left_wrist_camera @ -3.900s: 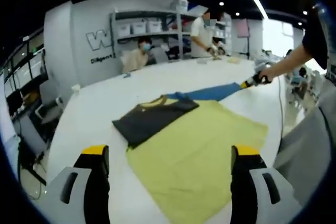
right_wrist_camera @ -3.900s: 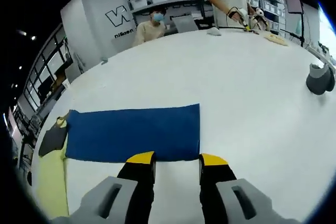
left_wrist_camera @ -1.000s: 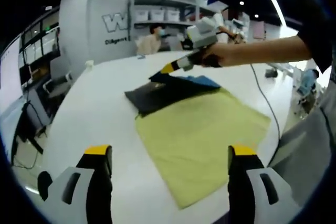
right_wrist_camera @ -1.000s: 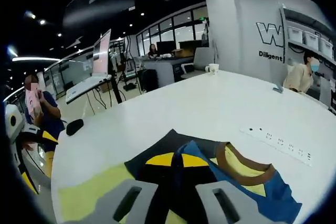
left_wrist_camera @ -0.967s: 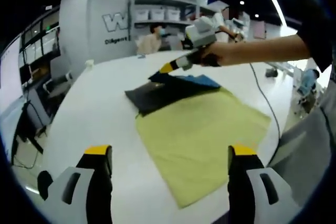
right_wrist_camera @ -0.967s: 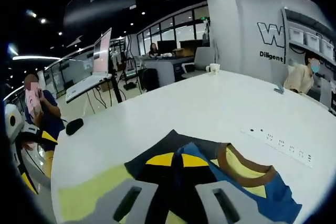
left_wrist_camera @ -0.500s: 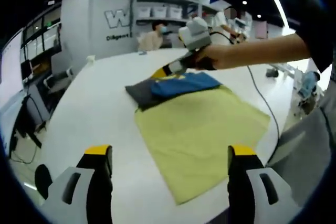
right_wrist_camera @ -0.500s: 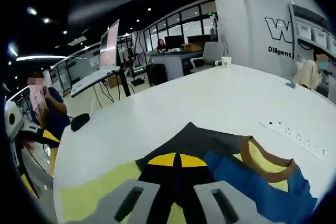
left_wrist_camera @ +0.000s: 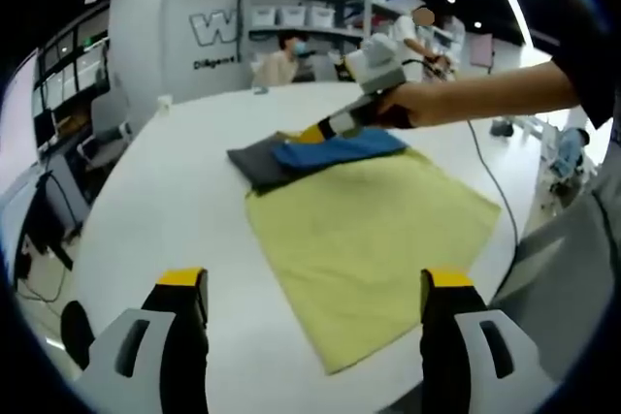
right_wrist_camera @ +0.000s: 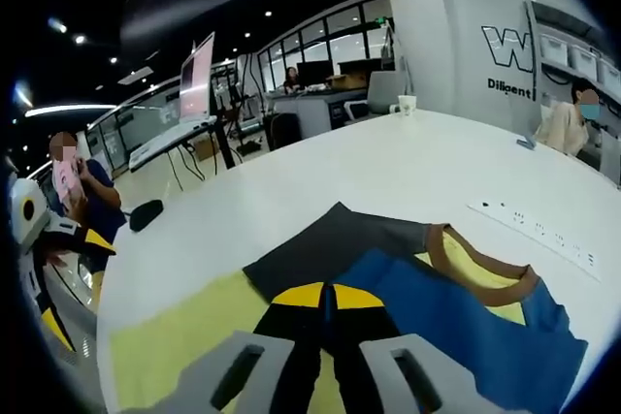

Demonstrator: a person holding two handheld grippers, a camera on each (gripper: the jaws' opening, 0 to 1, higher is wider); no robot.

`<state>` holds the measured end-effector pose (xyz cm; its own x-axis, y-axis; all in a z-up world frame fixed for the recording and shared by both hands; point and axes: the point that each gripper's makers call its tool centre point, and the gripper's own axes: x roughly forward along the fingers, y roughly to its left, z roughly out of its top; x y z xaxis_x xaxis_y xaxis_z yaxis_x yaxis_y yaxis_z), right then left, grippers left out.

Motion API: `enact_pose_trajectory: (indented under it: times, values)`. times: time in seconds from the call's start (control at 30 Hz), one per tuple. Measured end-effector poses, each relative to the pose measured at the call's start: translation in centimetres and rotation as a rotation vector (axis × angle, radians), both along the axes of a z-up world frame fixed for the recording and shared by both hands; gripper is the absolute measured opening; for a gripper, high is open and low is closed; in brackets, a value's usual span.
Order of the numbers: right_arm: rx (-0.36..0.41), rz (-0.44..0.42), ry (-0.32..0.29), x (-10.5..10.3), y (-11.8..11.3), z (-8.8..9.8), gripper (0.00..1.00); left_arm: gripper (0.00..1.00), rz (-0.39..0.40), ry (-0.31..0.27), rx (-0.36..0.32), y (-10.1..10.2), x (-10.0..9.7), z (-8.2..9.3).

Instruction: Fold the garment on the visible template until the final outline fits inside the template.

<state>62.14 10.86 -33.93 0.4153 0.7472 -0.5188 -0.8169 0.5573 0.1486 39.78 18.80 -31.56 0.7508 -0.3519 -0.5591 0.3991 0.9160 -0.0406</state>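
Garment point(left_wrist_camera: 320, 154) is pinched in the closed right gripper point(right_wrist_camera: 325, 300) over the yellow template point(left_wrist_camera: 369, 239).
Left gripper point(left_wrist_camera: 315, 312) is held open above the table point(left_wrist_camera: 175, 191); a power strip point(right_wrist_camera: 534, 239) is seen in the right gripper view.

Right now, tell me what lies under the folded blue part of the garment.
Under the blue fold show a dark grey panel and the yellow, brown-trimmed collar, all on the yellow-green template. Anything else beneath is covered.

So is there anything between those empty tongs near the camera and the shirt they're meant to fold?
Nothing visible. From the open left tongs only the bare yellow template stretches up to the garment. The right tongs are already at the garment's far edge, not across that path.
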Motion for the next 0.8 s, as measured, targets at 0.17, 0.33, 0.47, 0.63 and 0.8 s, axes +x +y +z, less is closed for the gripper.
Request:
enact_pose_trajectory:
  times: [0.17,0.33,0.47,0.63,0.8]
  values:
    - [-0.003,-0.009,-0.009,-0.1,-1.1,0.2,0.26,0.88,-0.014,0.024,0.012,-0.2,-0.1,-0.8]
    - [-0.050,0.037,-0.063,-1.1,-2.9,0.0,0.40,0.86,-0.038,0.099,0.060,-0.3,-0.7,-2.7]
    - [-0.028,-0.033,-0.062,-0.8,-7.0,0.3,0.42,0.86,0.010,0.146,0.028,0.0,-0.9,-4.1]
    - [-0.005,-0.127,-0.052,-1.6,-11.6,0.8,0.43,0.82,0.022,0.205,0.004,-0.3,-1.7,-5.3]
    - [-0.031,-0.172,-0.033,-3.3,-15.7,0.3,0.43,0.80,0.068,0.229,-0.048,0.1,-2.3,-6.1]
